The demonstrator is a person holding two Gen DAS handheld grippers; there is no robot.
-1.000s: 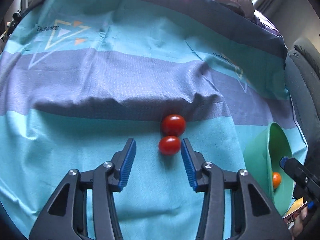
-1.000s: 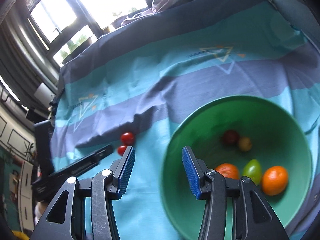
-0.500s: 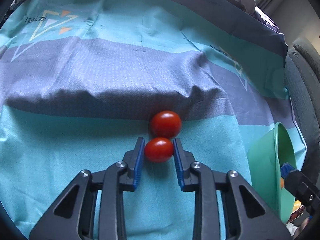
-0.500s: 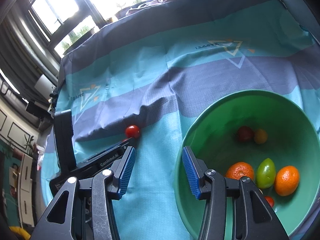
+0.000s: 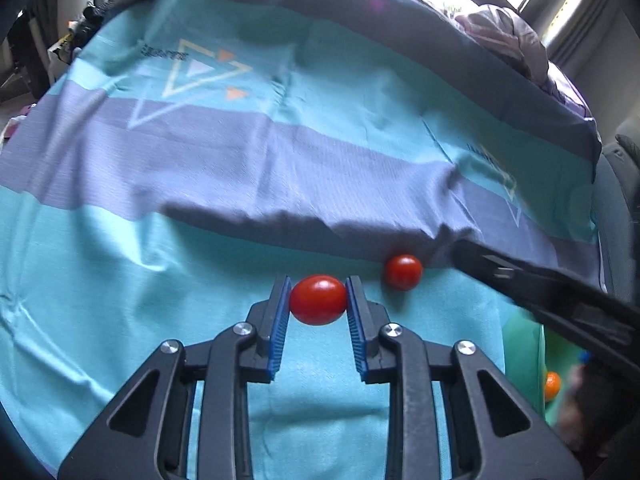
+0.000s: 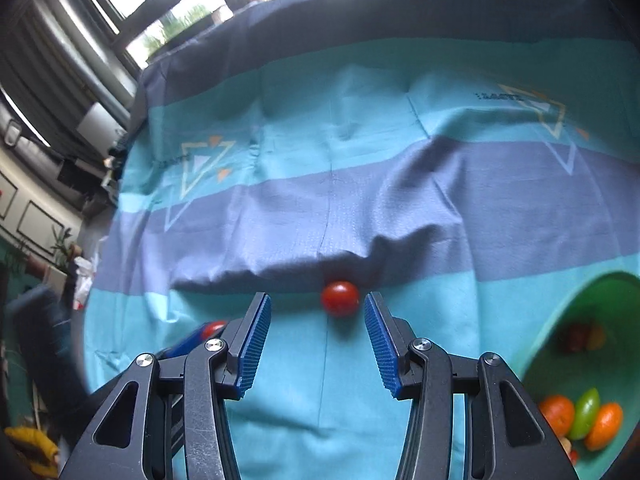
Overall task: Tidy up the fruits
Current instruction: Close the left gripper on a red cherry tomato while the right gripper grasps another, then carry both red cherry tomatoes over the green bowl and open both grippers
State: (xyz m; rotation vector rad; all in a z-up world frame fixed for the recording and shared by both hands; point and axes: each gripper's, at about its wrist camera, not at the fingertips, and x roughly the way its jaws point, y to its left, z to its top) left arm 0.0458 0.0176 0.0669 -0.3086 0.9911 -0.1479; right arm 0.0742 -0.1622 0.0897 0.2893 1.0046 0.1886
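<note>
Since a second ago the left gripper [image 5: 318, 300] is clamping an oval tomato [image 5: 318, 300] mid-frame, while the right gripper [image 6: 316, 336], fingers wide, is framing the round tomato [image 6: 339, 298] at centre, several fruits already lying in the green bowl [image 6: 560, 320] lower right.

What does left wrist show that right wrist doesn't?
Left wrist only: the left gripper shut squarely on the oval tomato, blue pads touching both its sides, and a pile of laundry behind the table.

Right wrist only: the right gripper, open, fingers either side of the round tomato without touching it, plus several fruits inside the green bowl.

Both: the round tomato on the striped cloth by the fold, the held tomato (barely visible in the right view), part of the bowl.
</note>
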